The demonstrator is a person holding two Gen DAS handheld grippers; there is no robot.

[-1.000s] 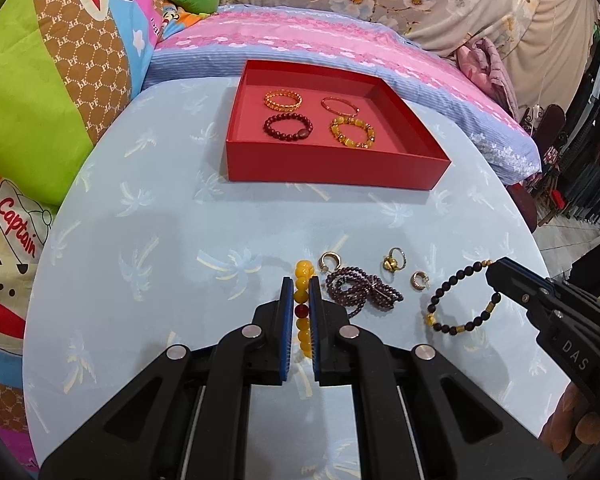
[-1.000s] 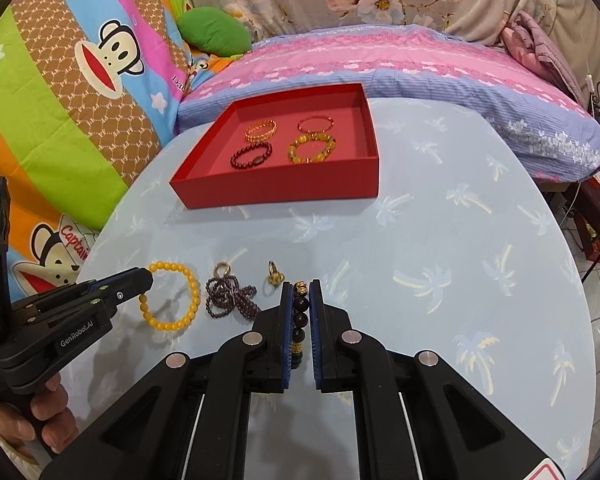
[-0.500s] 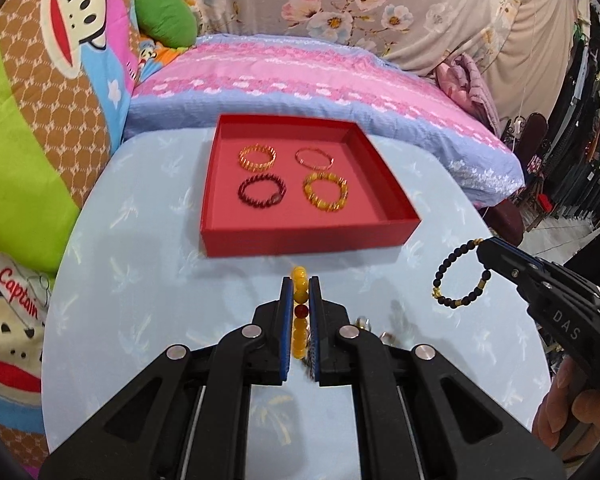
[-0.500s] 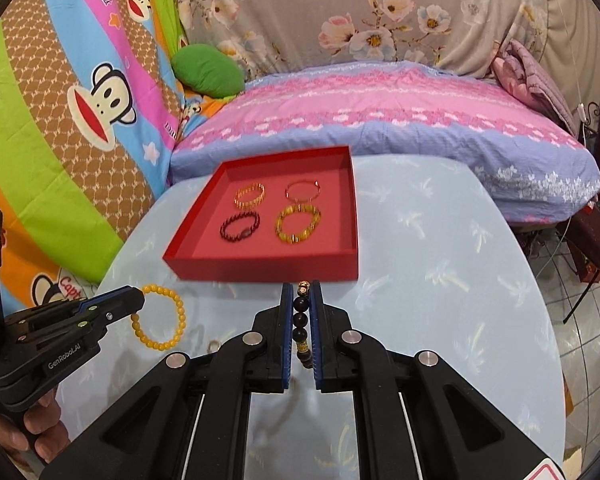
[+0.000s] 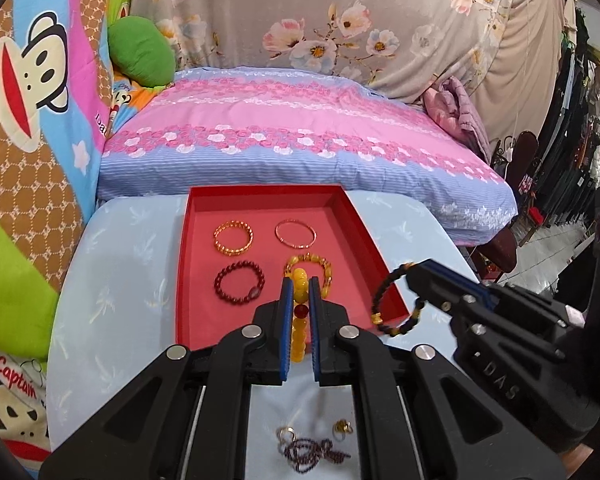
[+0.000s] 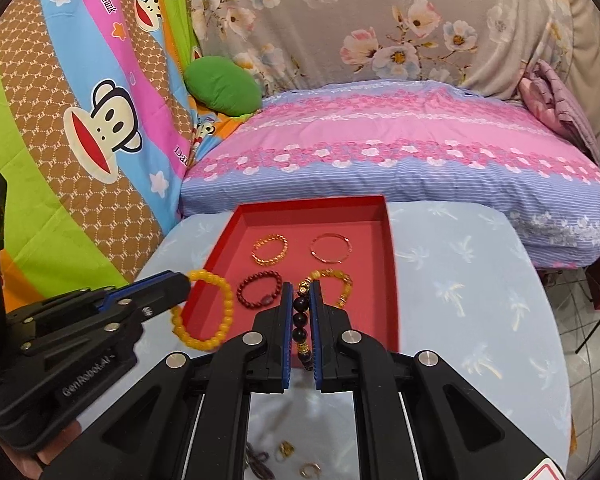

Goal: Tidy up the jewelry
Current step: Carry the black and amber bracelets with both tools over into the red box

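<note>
A red tray (image 5: 183, 264) (image 6: 392, 280) on the light blue table holds several bracelets: gold (image 5: 233, 237), thin rose-gold (image 5: 296, 234), dark red (image 5: 239, 289) and amber (image 5: 324, 266). My left gripper (image 5: 299, 286) is shut on a yellow bead bracelet (image 5: 298, 320) and holds it above the tray's near edge; it also shows in the right wrist view (image 6: 204, 312). My right gripper (image 6: 301, 290) is shut on a black bead bracelet (image 6: 300, 320), held above the tray's near right corner; it also shows in the left wrist view (image 5: 394, 300).
Gold rings (image 5: 342, 427) (image 6: 286, 448) and a dark purple bead strand (image 5: 310, 454) lie on the table under the grippers. A pink and blue pillow (image 5: 300, 136) lies behind the table, patterned cushions at the left.
Both grippers have lifted their bracelets off the table and carried them forward to the red tray. The rings and purple strand stay on the table behind.
</note>
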